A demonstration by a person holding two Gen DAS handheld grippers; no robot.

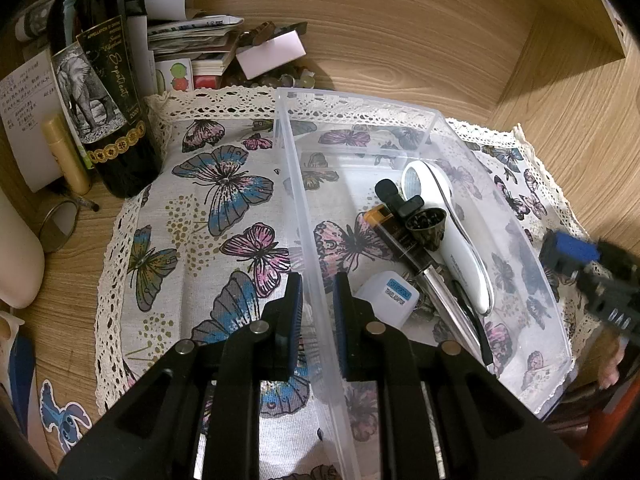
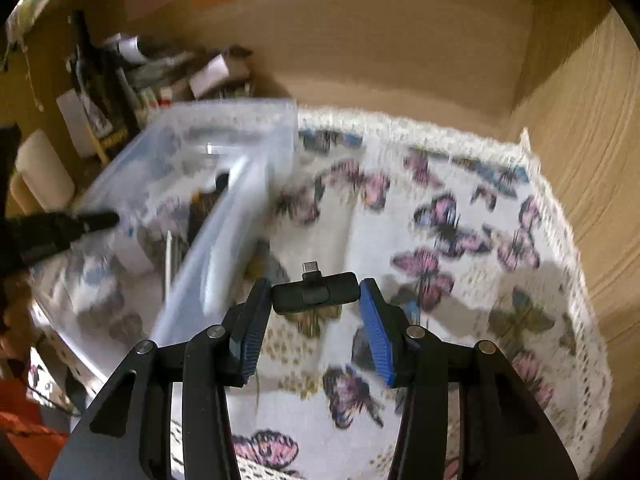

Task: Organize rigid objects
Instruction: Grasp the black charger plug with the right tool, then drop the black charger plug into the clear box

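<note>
A clear plastic bin (image 1: pixel 434 120) stands on a butterfly-print cloth (image 1: pixel 224 208). My left gripper (image 1: pixel 317 308) is shut on the bin's near-left wall, one pad on each side. Inside lie a white handled tool (image 1: pixel 452 236), a black clip microphone (image 1: pixel 396 196), a small dark funnel (image 1: pixel 426 224), a white travel adapter (image 1: pixel 388 296) and a pen-like stick (image 1: pixel 400 240). My right gripper (image 2: pixel 315 286) is shut on a small black USB-C dongle (image 2: pixel 316 296), held above the cloth to the right of the bin (image 2: pixel 224 136). In the left wrist view the right gripper (image 1: pixel 576 252) shows at the bin's right edge.
A dark wine bottle (image 1: pixel 100 92), a lip balm tube (image 1: pixel 66 152) and a pile of cards and papers (image 1: pixel 200 40) crowd the back left. Wooden walls (image 1: pixel 440 20) close in behind and on the right. A round wire ring (image 1: pixel 60 228) lies left of the cloth.
</note>
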